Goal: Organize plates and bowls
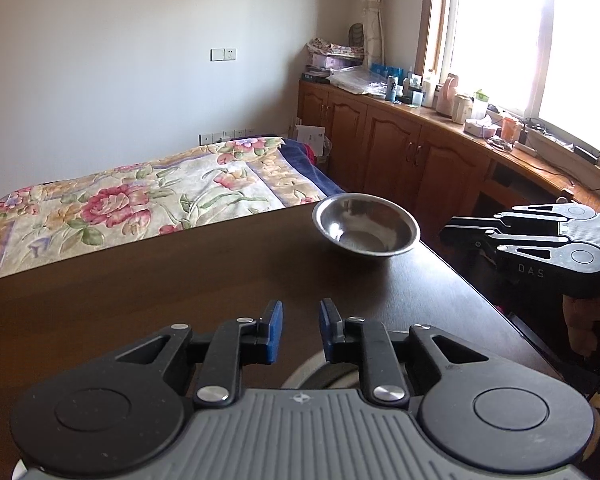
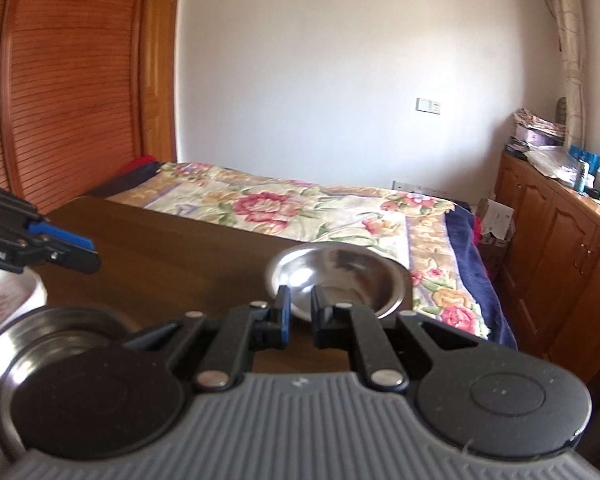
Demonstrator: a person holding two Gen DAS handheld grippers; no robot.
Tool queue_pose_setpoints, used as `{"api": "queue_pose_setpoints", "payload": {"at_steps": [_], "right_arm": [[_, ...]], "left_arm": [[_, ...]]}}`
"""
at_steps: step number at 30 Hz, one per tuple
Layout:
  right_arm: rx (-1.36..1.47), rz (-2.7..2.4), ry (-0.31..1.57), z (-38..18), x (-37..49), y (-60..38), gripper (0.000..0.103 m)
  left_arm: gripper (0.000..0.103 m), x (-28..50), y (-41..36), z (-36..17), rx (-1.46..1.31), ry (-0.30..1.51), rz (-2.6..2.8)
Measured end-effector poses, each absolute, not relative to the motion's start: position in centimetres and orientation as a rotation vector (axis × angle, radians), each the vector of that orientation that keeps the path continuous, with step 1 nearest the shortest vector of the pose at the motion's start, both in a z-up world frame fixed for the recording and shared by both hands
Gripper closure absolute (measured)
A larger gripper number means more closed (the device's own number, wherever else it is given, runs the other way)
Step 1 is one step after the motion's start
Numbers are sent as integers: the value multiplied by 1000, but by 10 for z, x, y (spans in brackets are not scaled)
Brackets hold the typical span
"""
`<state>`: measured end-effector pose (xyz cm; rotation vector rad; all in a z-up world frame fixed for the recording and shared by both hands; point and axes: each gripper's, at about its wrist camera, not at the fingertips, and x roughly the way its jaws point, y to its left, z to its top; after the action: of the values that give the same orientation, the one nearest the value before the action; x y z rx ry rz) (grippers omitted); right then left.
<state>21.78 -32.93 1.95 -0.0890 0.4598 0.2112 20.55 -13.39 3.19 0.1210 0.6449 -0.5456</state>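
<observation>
A bedroom; the dark wooden surface (image 1: 180,300) fills the lower frame. The round steel bowl (image 1: 366,229) sits alone at its far right corner, probably awaiting stacking. Left tongs (image 1: 301,330) and right tongs (image 2: 300,316) hover empty, parted; the right aims at the bowl.

Daylight is pouring in through the window (image 1: 540,32), blowing it out to pure white. The dark worktop (image 1: 180,280) is staying dim, faintly sheened. Fisheye bending is curving walls at the edges. The right wrist view is looking softer, slightly blurred.
</observation>
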Motion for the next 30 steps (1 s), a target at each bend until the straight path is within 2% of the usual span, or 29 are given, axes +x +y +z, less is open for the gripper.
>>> {"api": "queue_pose_setpoints", "payload": {"at_steps": [8,10,16,17,19,20,30], "right_arm": [[-42,174,461,5,239,-353,90],[-33,169,464,2,243,-358,83],[8,156,465,-7,253,-369,80],[17,156,467,-8,254,-370,78],[39,158,469,-10,257,-375,63],[47,161,470,-11,259,-377,62],[84,163,487,-18,274,-386,62]], "left_arm": [[78,229,-159,35,157,653,-542],[74,234,-164,35,169,652,-542],[66,248,-183,34,195,657,-552],[65,251,-186,34,199,658,-554],[63,256,-192,32,208,660,-558],[63,259,-196,31,210,665,-558],[63,292,-220,18,244,713,-561]]}}
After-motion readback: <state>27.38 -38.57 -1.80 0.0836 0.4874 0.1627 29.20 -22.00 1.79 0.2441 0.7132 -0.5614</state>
